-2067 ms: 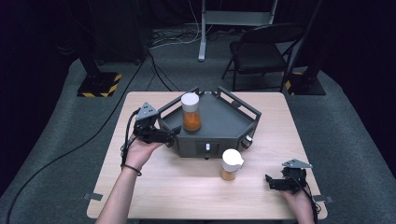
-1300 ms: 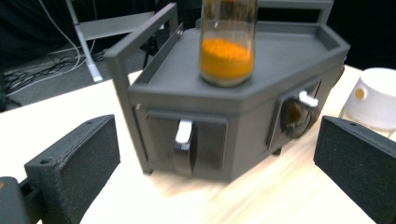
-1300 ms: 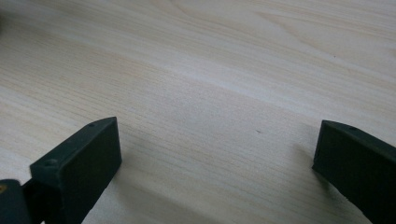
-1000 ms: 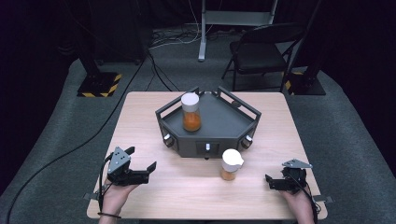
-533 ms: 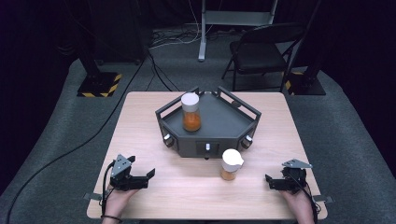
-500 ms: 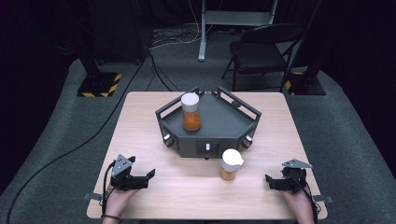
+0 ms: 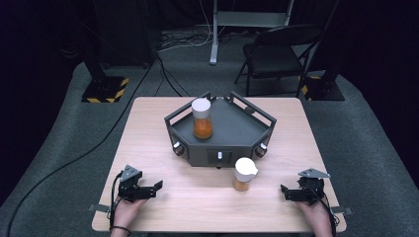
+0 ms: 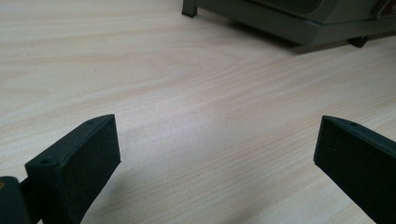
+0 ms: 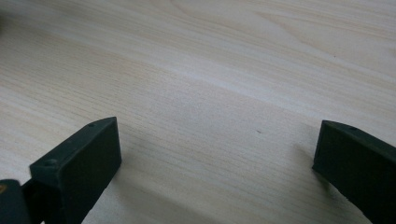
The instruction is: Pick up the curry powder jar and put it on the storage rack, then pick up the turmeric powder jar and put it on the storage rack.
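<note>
A wooden bench (image 7: 148,138) seen from above. Left tool (image 7: 157,187) rests near the front-left corner, jaws wide apart, holding nothing, long axis running along the front edge & pointing toward the bench middle. Right tool (image 7: 285,191) rests near the front-right corner, jaws also wide apart & empty, pointing back toward the left one. Between them, just in front of a dark tray (image 7: 237,131) at bench centre, an orange jar w/ white lid (image 7: 245,174) stands upright. A second orange jar (image 7: 202,118) stands upright in the tray's rear-left part.
</note>
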A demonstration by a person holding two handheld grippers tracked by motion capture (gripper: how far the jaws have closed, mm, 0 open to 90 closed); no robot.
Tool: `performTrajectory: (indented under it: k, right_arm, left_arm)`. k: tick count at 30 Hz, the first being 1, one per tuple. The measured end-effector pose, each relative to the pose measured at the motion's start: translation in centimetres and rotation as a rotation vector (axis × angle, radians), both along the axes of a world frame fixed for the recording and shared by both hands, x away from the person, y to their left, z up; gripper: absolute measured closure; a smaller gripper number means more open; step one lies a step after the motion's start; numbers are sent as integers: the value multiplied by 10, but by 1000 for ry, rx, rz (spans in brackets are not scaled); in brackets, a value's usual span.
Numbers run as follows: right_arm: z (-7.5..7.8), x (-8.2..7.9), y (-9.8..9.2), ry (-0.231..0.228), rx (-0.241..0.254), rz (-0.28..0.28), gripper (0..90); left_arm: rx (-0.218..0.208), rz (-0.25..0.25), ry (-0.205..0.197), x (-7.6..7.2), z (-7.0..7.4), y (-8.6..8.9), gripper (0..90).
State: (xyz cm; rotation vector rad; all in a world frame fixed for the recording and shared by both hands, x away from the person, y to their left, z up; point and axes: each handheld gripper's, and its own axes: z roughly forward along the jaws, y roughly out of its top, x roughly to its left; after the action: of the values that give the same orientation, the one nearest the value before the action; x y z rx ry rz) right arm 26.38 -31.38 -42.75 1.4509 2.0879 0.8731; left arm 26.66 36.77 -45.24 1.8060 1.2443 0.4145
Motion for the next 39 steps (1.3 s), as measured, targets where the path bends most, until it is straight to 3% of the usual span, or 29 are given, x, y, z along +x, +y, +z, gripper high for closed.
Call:
performTrajectory:
  k: [4,9,16,39]
  right_arm:
    - [0,0,0,0,0,0,0]
    - [0,0,0,0,0,0,0]
    - [0,0,0,0,0,-1,0]
    - [0,-1,0,-2,-1,-2,4]
  left_arm:
    - [34,-9,77,10,7,-4,6]
    - [89,-7,70,10,10,-14,10]
    - [241,-16,57,9,16,-40,9]
    - [234,5,59,9,16,-40,7]
